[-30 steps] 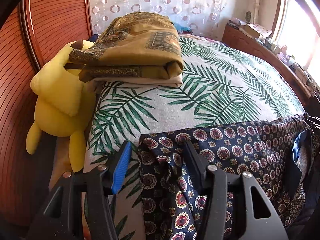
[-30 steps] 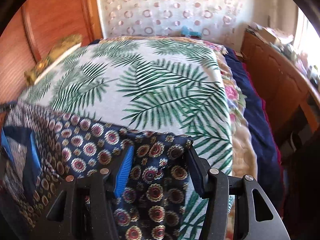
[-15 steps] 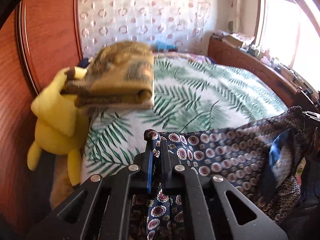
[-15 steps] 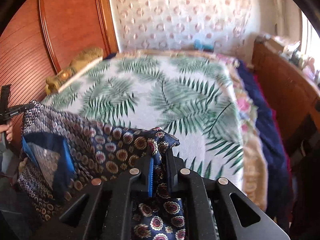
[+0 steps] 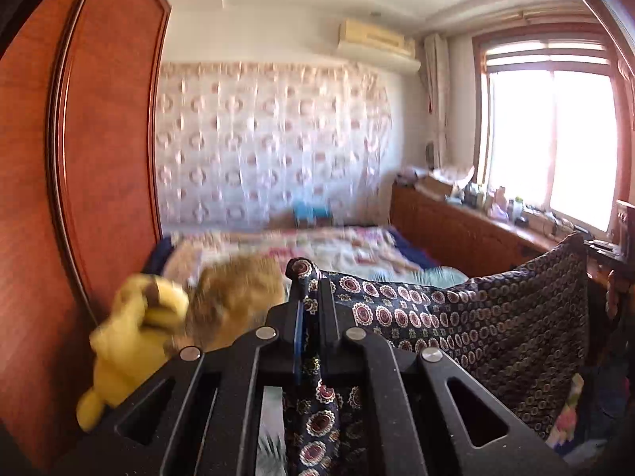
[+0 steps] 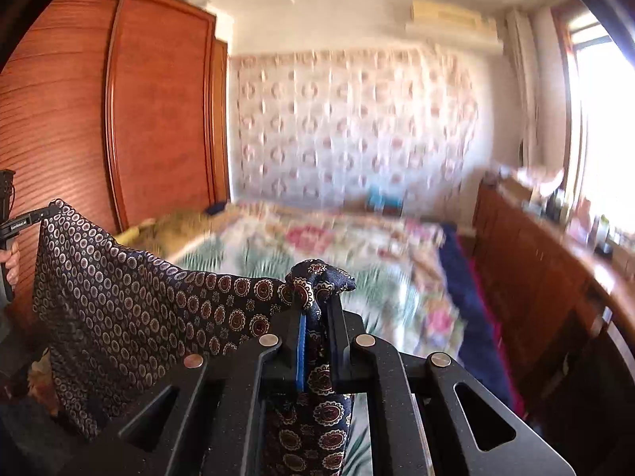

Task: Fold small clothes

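Left hand-held gripper point(image 5: 308, 297): clamped on one corner of the dark patterned garment point(image 5: 456, 317).
Right hand-held gripper point(image 6: 317, 301): clamped on the other corner.
Garment: stretched between them above the bed point(image 6: 357, 246); lower edge hidden.
Background: motion-blurred.

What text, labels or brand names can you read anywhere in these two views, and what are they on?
No text can be read.
Left tongs: a small white label on the arm, too small and blurred to read.
Air conditioner: no legible brand.
Boxes and bottles on the cabinet: blurred, unreadable.
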A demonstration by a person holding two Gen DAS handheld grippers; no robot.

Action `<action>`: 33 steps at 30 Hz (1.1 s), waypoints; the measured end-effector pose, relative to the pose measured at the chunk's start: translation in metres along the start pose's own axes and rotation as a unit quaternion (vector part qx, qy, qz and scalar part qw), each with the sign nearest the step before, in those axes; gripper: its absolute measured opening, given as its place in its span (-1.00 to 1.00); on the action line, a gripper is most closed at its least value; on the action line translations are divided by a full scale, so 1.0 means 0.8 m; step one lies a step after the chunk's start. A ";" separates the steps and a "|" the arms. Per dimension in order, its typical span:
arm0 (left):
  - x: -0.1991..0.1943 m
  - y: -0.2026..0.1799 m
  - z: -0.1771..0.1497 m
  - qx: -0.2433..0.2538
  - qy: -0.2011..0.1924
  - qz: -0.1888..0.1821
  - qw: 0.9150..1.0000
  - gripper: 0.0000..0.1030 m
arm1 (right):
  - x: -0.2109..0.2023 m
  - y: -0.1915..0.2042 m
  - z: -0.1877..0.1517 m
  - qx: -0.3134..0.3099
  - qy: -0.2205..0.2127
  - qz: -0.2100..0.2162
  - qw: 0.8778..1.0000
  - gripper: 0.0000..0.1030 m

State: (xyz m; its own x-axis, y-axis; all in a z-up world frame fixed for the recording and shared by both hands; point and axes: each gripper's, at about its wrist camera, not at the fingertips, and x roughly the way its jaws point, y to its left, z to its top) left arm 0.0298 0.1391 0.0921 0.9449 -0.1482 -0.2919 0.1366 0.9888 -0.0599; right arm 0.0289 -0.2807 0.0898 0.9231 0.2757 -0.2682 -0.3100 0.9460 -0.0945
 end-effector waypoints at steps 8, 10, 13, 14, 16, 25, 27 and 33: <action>0.168 0.042 0.079 0.042 0.040 0.046 0.997 -0.87 | 0.144 -0.031 0.095 -0.045 0.030 -0.038 0.998 -0.84; 0.238 0.053 0.061 0.057 0.083 0.069 0.993 -0.87 | 0.203 -0.033 0.082 -0.038 0.067 -0.046 0.996 -0.84; 0.307 0.065 0.034 0.051 0.124 0.073 0.988 -0.87 | 0.284 -0.041 0.047 -0.026 0.110 -0.054 0.992 -0.84; 0.327 0.069 0.024 0.048 0.135 0.071 0.987 -0.87 | 0.305 -0.042 0.035 -0.022 0.123 -0.055 0.991 -0.84; 0.352 0.070 0.010 0.048 0.146 0.070 0.986 -0.87 | 0.344 -0.046 0.014 -0.014 0.146 -0.052 0.988 -0.84; 0.405 0.078 -0.034 0.069 0.198 0.067 0.976 -0.75 | 0.450 -0.050 -0.008 0.004 0.189 -0.056 0.980 -0.78; 0.409 0.082 -0.038 0.068 0.212 0.070 0.972 -0.50 | 0.459 -0.052 -0.004 0.003 0.195 -0.068 0.978 -0.62; 0.398 0.086 -0.049 0.062 0.222 0.083 0.969 -0.06 | 0.447 -0.051 0.013 0.001 0.188 -0.075 0.979 -0.19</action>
State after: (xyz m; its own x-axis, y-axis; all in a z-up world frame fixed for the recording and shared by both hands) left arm 0.3288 0.1595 -0.0421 0.7390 0.0475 -0.6720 0.0541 0.9901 0.1295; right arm 0.3738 -0.2189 0.0076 0.8090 0.0517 -0.5856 -0.1769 0.9714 -0.1585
